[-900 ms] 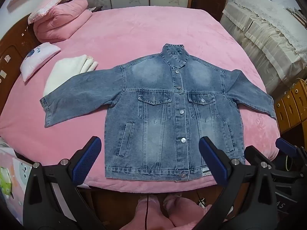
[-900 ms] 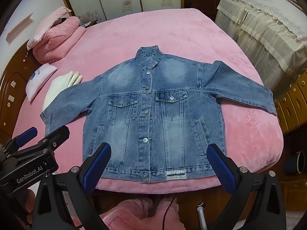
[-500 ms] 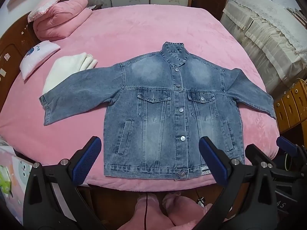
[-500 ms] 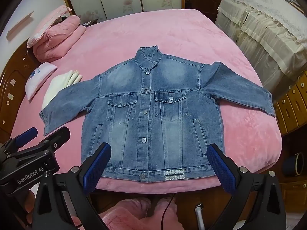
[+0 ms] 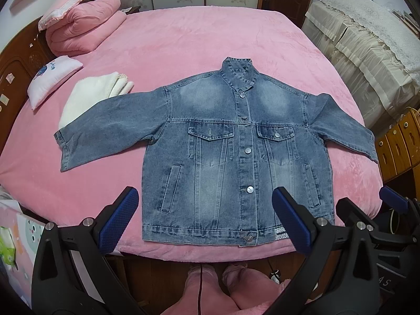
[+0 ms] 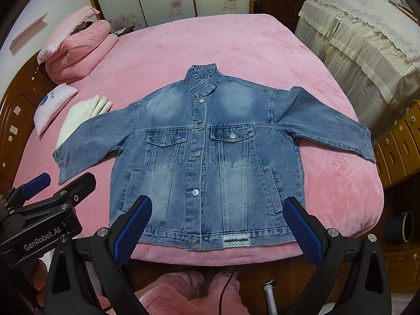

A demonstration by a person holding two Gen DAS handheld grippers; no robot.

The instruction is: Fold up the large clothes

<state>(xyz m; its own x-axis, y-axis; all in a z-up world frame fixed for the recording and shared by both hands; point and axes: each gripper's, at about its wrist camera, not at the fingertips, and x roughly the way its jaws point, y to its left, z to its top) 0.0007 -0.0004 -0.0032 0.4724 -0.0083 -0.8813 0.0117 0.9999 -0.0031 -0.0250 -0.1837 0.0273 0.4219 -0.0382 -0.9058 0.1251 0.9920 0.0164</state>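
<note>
A blue denim jacket [image 5: 223,152] [image 6: 210,157] lies flat and buttoned on the pink bed [image 5: 197,39] [image 6: 210,42], front side up, collar away from me, both sleeves spread out to the sides. Its hem runs along the bed's near edge. My left gripper [image 5: 204,215] hovers open above the hem, with nothing between its blue pads. My right gripper [image 6: 218,223] is open too, above the hem's middle and empty. The left gripper's body [image 6: 47,210] shows at the lower left of the right wrist view.
A folded white garment [image 5: 89,97] lies under the left sleeve's end, next to a small pillow [image 5: 52,78] and a rolled pink quilt [image 5: 81,29]. Covered furniture [image 5: 367,52] and wooden drawers [image 5: 399,144] stand at the right. A person's pink slippers [image 5: 225,288] are below.
Both views have drifted slightly, so the jacket sits a little lower and nearer in frame. Both grippers stay wide open and the jacket has not moved on the bed.
</note>
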